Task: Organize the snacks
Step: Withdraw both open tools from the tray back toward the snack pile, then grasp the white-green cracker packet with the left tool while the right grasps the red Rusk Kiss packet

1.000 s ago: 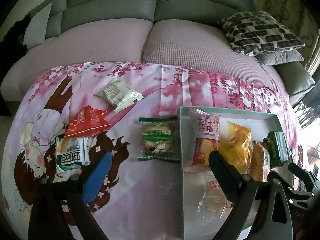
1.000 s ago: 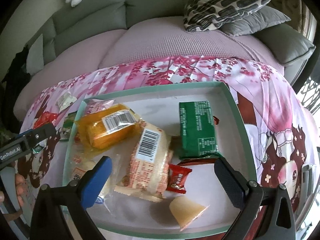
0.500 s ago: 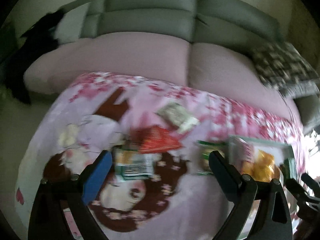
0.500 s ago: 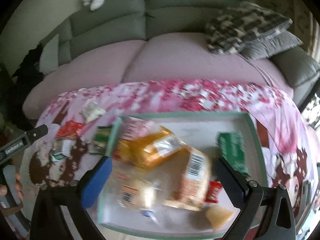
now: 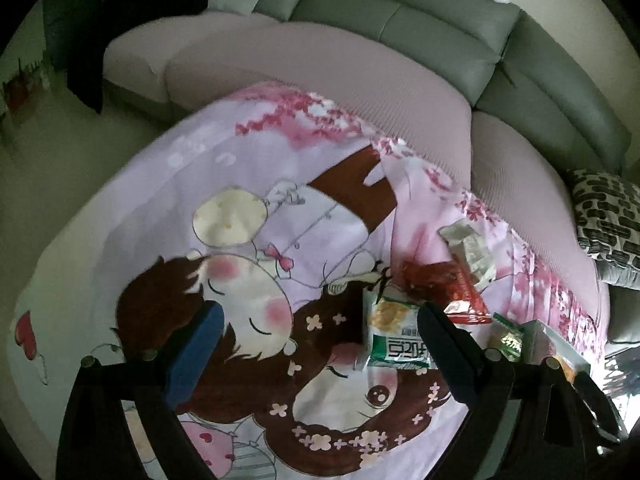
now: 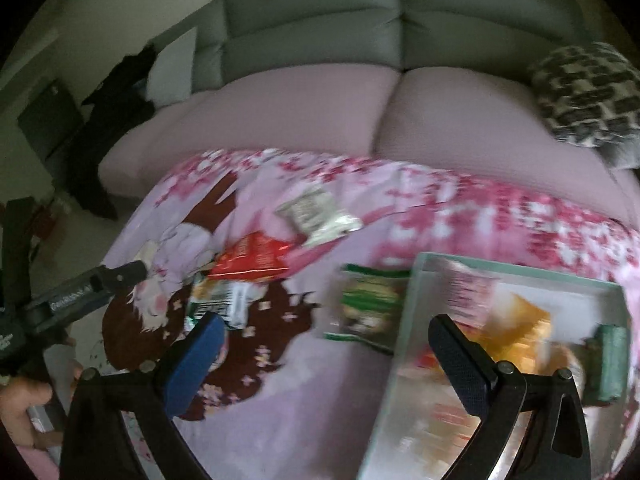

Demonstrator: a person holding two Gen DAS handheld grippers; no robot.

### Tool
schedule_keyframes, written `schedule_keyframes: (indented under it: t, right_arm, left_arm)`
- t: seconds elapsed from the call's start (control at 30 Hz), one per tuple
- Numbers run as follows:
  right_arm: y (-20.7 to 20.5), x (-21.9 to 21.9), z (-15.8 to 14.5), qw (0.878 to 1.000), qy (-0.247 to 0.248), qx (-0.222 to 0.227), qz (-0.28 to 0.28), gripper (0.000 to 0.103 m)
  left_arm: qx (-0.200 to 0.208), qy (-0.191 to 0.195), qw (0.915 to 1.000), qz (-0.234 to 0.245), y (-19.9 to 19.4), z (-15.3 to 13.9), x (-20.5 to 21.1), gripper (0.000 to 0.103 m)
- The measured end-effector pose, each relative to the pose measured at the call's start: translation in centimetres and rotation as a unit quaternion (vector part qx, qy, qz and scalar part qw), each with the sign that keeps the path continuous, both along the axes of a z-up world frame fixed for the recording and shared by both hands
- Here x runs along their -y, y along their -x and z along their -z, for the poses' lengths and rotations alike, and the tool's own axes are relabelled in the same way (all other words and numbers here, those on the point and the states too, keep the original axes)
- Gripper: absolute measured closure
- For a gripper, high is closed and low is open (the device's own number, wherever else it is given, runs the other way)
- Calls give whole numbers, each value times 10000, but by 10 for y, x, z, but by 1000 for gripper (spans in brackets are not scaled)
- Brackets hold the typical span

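Note:
Several loose snacks lie on a pink cartoon-print cloth. In the left wrist view my left gripper (image 5: 320, 344) is open and empty above the cloth. A green-and-white packet (image 5: 396, 340) lies by its right finger, with a red packet (image 5: 444, 284) and a silvery white packet (image 5: 468, 248) behind it. In the blurred right wrist view my right gripper (image 6: 328, 356) is open and empty. A green candy packet (image 6: 372, 304) lies just beyond it. The pale green tray (image 6: 500, 272) to the right holds an orange packet (image 6: 516, 320), a green packet (image 6: 608, 360) and others.
A grey sofa (image 5: 400, 28) with pink seat covers stands behind the cloth, a patterned cushion (image 6: 584, 92) on its right. One finger of the left gripper (image 6: 120, 274) and a hand (image 6: 24, 404) show at the left of the right wrist view. Bare floor (image 5: 60, 152) lies to the left.
Both views have swung left. The tray has slid to the right edge of each view, and the loose packets on the cloth are now in front of the grippers. Both grippers stay open.

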State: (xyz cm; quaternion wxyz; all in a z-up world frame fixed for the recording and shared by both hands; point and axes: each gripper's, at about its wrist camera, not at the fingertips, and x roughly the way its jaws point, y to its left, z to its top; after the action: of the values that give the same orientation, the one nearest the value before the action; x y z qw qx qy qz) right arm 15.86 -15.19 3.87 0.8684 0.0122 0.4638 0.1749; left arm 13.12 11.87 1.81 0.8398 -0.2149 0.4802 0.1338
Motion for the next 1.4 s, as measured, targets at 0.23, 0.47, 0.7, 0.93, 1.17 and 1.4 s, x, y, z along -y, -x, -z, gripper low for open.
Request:
schedule_keyframes:
  t: [0.23, 0.47, 0.7, 0.93, 1.17, 1.4]
  right_arm:
    - [-17, -18, 22, 9996, 210, -167, -66, 3]
    - [-26, -24, 43, 9976, 571, -245, -294, 5]
    - [-28, -22, 52, 9965, 714, -290, -329, 6]
    - [-29, -23, 54, 9964, 709, -330, -337, 6]
    - [-32, -31, 53, 9960, 745, -304, -399, 6]
    - [-36, -47, 45, 9966, 465, -213, -639, 6]
  left_arm:
    - [-382, 251, 9980, 442, -19, 35, 21, 6]
    - [-461, 394, 9954, 736, -28, 48, 39, 6]
    - [-551, 383, 9945, 809, -40, 63, 52, 6]
    - [-527, 291, 9954, 745, -39, 60, 52, 27]
    - [-431, 323, 9970, 553, -36, 57, 40, 43]
    - [-379, 353, 9987, -13, -24, 57, 7, 43]
